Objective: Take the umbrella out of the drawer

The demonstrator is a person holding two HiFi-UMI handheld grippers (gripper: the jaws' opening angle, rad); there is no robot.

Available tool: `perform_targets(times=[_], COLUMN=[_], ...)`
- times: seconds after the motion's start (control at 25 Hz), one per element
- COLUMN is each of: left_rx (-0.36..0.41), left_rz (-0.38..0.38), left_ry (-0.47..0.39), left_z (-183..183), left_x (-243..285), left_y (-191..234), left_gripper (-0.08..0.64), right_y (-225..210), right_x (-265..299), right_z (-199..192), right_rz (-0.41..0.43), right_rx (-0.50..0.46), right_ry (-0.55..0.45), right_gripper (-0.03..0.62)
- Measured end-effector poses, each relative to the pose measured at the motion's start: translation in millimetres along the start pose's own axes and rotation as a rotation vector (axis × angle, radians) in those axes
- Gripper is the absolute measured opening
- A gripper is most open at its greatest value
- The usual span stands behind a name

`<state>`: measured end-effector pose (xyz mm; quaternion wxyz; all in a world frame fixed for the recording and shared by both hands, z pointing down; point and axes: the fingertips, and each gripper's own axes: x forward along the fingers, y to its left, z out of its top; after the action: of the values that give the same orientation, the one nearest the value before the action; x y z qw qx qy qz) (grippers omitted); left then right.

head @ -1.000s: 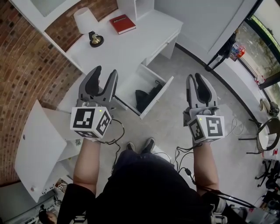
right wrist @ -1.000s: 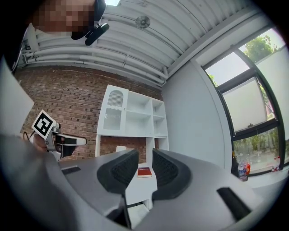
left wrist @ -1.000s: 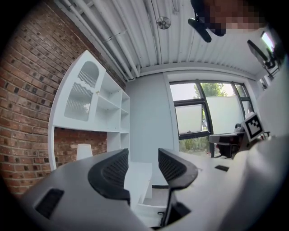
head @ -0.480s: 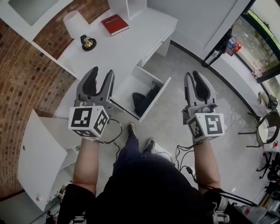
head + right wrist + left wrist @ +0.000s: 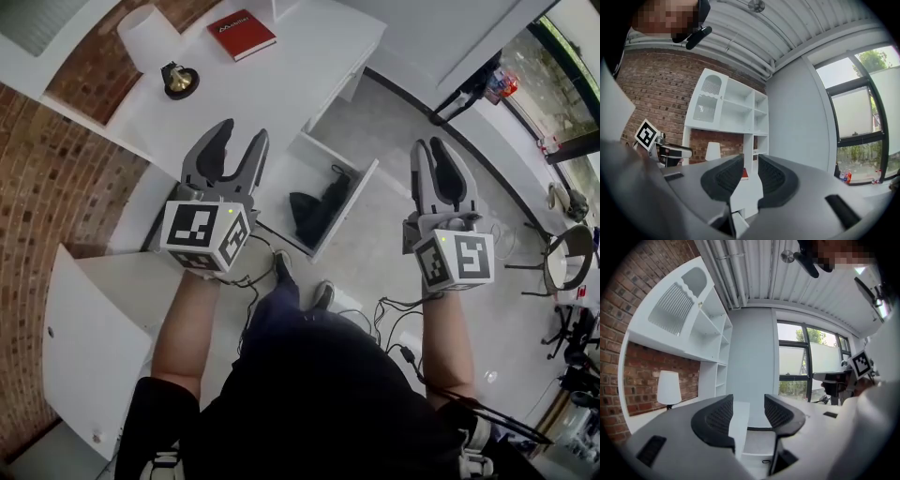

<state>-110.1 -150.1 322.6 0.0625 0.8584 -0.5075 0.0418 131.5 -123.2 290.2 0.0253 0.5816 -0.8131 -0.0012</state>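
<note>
A black folded umbrella (image 5: 314,208) lies in the open white drawer (image 5: 359,199) of the desk, seen in the head view. My left gripper (image 5: 240,141) is held over the desk's edge, to the left of the drawer and above it, its jaws open and empty. My right gripper (image 5: 433,150) hovers over the floor to the right of the drawer, jaws a narrow gap apart with nothing between them. In the left gripper view the left gripper (image 5: 749,411) points along the desk top. The right gripper (image 5: 750,171) faces the shelving. Neither gripper view shows the umbrella.
On the white desk (image 5: 281,84) stand a white lamp (image 5: 148,36), a brass object (image 5: 178,82) and a red book (image 5: 241,33). An open white cabinet door (image 5: 94,337) juts out at lower left. Cables (image 5: 394,319) trail on the floor and a chair (image 5: 562,272) stands at right.
Both grippers have moved forward toward the desk and a little lower. The person has stepped closer to the drawer. Neither gripper's jaws have changed.
</note>
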Motion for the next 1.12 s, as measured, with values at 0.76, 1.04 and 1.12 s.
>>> perform_targets(times=[0.76, 1.04, 1.12], left_rx=[-0.168, -0.123, -0.138], left_rz=[-0.33, -0.39, -0.405], left_ry=[0.42, 0.607, 0.672], left_z=[-204, -293, -319], left_x=[74, 88, 92], left_y=[-35, -69, -77], left_gripper=[0.193, 0.208, 0.213], right_y=[-11, -42, -49], right_x=[29, 37, 38], right_z=[-58, -99, -109], right_rz=[-0.137, -0.126, -0.12], right_rx=[0.034, 0.084, 0.098], right_ry=[0.112, 0.161, 0.177], right_gripper=[0.092, 0.092, 0.092])
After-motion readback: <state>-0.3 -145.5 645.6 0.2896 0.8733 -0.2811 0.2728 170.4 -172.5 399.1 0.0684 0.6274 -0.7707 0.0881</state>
